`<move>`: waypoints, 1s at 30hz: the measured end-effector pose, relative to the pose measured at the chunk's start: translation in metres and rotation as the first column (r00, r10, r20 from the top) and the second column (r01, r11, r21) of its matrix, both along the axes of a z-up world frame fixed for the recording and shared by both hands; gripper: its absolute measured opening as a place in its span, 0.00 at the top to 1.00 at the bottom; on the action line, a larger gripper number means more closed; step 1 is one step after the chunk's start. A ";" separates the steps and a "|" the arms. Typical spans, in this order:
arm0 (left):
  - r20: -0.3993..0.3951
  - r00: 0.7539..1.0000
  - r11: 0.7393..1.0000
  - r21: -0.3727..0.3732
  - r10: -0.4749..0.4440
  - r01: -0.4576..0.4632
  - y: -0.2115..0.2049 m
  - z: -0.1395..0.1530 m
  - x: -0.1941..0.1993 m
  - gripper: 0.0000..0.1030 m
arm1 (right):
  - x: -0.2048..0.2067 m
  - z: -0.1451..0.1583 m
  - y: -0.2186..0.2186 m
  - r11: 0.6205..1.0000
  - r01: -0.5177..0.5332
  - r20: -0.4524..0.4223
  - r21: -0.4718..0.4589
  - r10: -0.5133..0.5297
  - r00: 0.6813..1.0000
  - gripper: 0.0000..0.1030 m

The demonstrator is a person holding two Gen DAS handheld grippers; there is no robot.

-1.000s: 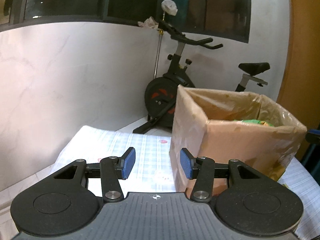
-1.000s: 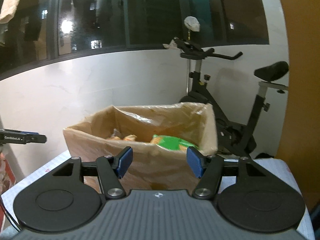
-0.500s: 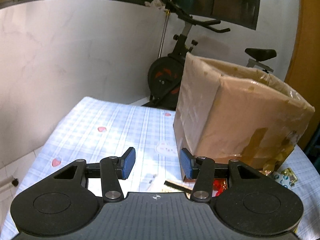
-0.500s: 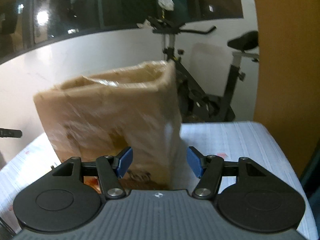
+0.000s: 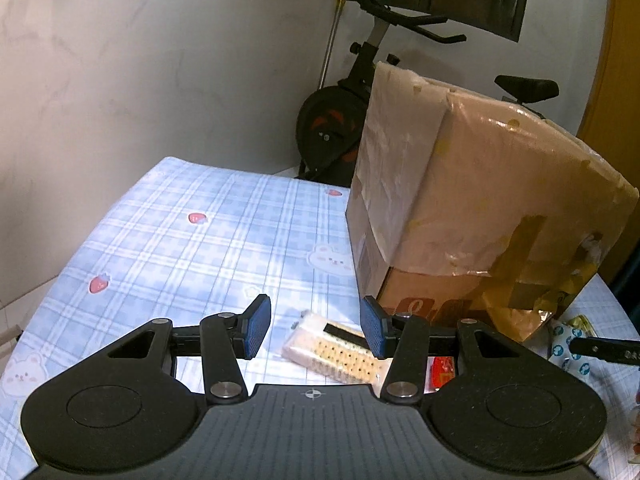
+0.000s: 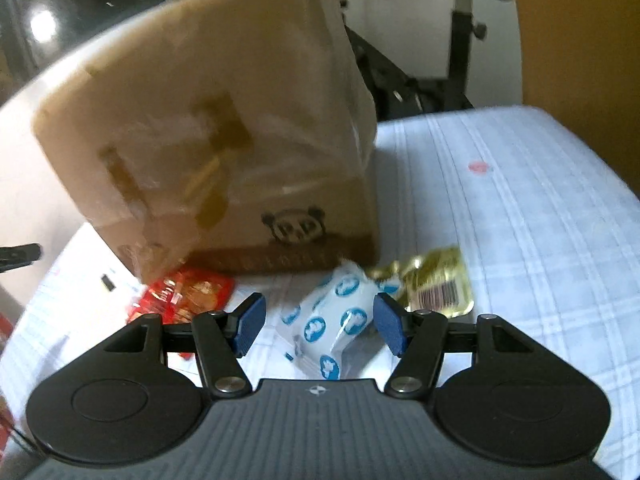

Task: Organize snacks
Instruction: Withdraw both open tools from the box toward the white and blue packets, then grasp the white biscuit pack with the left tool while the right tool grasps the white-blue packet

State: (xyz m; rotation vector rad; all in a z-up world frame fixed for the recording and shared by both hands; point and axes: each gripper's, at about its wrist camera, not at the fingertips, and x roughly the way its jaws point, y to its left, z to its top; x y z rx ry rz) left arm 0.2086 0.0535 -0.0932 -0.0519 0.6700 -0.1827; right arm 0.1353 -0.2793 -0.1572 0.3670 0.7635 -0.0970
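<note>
White-and-blue packet (image 6: 332,320) looks light, crinkly; pinch mid-body with the right gripper (image 6: 320,322), half-open, empty.

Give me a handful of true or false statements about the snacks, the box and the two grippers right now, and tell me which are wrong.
1. The left gripper is clamped on the cracker pack. False: its jaws stand open, the pack lies on the tablecloth.
2. The white packet with blue dots lies ahead of the open right gripper. True.
3. The gold packet sits inside the cardboard box. False: it lies on the cloth in front of the box.
4. A red packet lies by the box's lower corner. True.
</note>
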 end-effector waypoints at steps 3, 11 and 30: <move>-0.014 1.000 1.000 -0.006 0.004 -0.004 0.001 -0.005 0.000 0.50 | 0.011 -0.005 0.002 0.999 0.045 -0.029 0.018 -0.045 0.999 0.36; -0.055 0.998 1.000 -0.030 0.007 -0.009 -0.002 -0.017 0.000 0.50 | 0.038 -0.018 0.012 0.997 0.044 -0.089 -0.068 -0.050 0.995 0.37; -0.204 0.960 0.970 -0.110 0.193 -0.219 -0.032 -0.050 0.044 0.37 | 0.012 -0.033 0.035 0.986 -0.082 0.016 -0.143 0.085 0.996 0.48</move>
